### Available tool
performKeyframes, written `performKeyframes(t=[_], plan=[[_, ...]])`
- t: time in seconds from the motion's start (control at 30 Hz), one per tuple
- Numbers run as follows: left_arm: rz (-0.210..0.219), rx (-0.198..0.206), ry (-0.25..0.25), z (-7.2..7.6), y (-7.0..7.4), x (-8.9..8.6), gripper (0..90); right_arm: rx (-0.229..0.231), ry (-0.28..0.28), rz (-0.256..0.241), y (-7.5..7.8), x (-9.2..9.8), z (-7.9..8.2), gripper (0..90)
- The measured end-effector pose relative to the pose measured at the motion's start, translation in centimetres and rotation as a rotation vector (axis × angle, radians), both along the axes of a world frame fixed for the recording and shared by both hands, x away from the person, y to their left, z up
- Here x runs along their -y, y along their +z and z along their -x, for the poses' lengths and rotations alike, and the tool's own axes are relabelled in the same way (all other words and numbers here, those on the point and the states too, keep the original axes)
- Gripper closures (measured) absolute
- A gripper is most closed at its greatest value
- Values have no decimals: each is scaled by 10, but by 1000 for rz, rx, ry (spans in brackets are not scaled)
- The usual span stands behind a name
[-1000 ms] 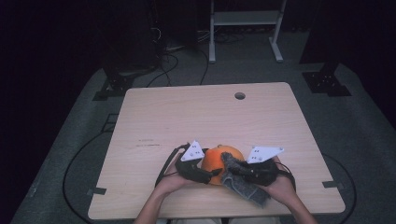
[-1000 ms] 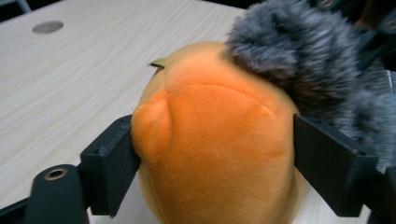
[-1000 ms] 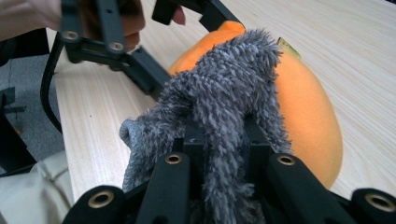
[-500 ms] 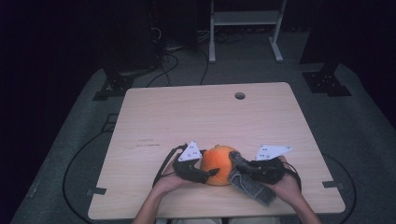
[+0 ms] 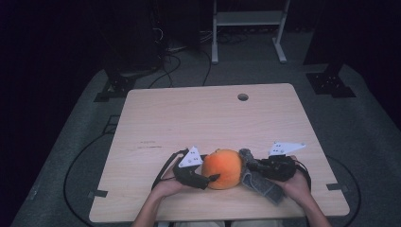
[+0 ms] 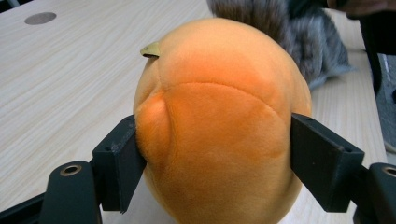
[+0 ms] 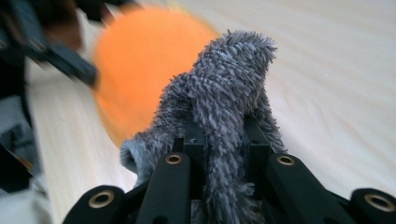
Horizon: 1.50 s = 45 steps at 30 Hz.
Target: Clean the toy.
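Wooden table, round orange plush between jaws, fuzzy grey cloth pinched

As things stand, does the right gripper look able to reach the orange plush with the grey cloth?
Probably yes: the right gripper, shut on the grey cloth, sits right beside the orange plush, nothing between them.

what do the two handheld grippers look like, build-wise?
Both are matte black. The left gripper and right gripper each carry a pale grey three-cornered plate with small dark dots on top. The fingers are blocky black pads; brass-coloured rivets sit at the linkage joints. A black cable loops from each. Forearms are bare, no sleeves in view.
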<state>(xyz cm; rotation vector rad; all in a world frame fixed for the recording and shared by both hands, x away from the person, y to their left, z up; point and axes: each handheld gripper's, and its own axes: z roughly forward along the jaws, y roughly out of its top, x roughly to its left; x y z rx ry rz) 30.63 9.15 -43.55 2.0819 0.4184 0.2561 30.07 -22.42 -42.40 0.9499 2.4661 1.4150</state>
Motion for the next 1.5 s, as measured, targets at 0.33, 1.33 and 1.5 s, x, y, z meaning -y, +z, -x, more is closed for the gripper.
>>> performKeyframes(t=[0.33, 1.33, 1.5], plan=[[-39, 15, -29, 3, 1, -1, 237, -86, -23, 88, -26, 5, -11, 761], [-69, 60, -85, 10, 3, 6, 208, -66, 81, -9, -9, -2, -6, 755], [-111, 96, -100, 14, 5, 11, 202, -63, 37, 66, -10, 6, -6, 757]])
